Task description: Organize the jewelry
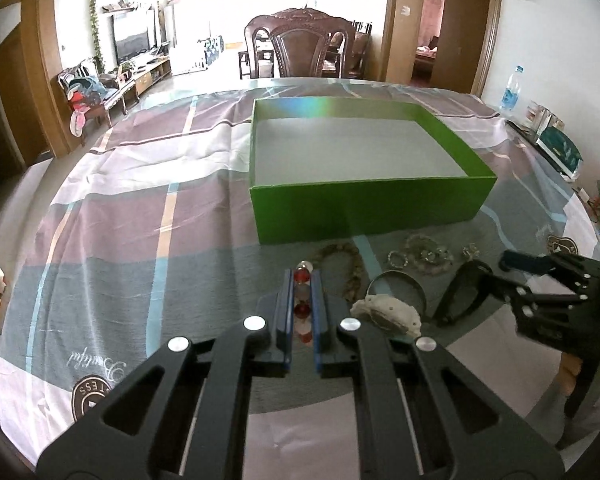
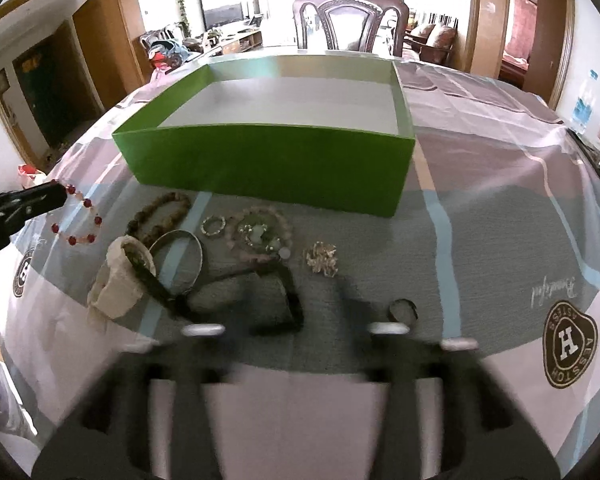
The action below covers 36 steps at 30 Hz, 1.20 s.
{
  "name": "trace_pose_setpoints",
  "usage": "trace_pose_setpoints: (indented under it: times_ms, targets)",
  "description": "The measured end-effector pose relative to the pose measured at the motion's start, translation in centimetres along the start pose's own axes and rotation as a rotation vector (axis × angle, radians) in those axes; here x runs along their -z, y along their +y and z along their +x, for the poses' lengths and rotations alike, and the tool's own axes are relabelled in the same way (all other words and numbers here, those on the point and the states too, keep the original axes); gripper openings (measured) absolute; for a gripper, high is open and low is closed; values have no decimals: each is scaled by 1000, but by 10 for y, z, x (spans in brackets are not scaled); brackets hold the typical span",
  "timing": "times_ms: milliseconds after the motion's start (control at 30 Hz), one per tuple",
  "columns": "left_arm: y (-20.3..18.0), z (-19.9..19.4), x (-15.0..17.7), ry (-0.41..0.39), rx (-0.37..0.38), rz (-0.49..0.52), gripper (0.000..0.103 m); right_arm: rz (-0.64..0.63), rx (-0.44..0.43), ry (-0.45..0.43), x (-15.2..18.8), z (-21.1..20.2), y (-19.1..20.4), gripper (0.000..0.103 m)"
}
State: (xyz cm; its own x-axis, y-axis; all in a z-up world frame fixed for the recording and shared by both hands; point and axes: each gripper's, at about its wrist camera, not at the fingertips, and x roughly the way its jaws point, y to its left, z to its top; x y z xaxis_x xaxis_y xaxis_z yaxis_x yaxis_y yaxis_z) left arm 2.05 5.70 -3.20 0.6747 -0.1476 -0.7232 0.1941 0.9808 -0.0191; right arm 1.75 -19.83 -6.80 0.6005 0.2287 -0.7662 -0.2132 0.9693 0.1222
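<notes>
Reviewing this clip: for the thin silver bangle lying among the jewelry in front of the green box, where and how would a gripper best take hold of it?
Grip the silver bangle on its bare right arc, coming from above, one finger inside the ring and one outside. It lies roughly flat, so only the thin rim offers purchase. Its left side meets the white cloth-like piece and the black band crosses its near edge, so those sides look crowded.

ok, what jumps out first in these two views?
The green box, open with nothing visible inside, sits mid-table on the patchwork cloth. In front of it lies a scatter of jewelry. The left gripper is shut on a red bead bracelet at the pile's left edge; the right gripper is motion-blurred, jaws apparently apart.
</notes>
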Motion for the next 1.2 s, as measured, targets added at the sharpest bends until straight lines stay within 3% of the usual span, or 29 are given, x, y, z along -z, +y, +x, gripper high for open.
trace_pose_setpoints:
  times_ms: [100, 200, 267, 333, 767, 1033, 1100, 1200]
  targets:
    - [4, 3, 1, 7, 3, -13, 8, 36, -33, -2, -2, -13, -16, 64]
    - [8, 6, 1, 11, 3, -21, 8, 38, 100, -27, -5, -21, -29, 61]
    - [9, 9, 1, 16, 4, -27, 8, 40, 178, 1, -6, -14, -36, 48]
    - [9, 10, 2, 19, 10, -28, 8, 38, 200, 33, -5, -6, -39, 45]
    - [5, 19, 5, 39, 24, -24, 8, -106, 113, 115, -22, 24, -9, 33]
    - [5, 25, 6, 51, 29, -21, 8, -19, 13, 140, -26, 40, -18, 32]
    - [5, 26, 6, 53, 31, -21, 8, -8, 16, 146, -25, 40, -21, 22]
    - [5, 26, 6, 51, 29, -21, 8, -12, 26, 136, -23, 35, -19, 22]
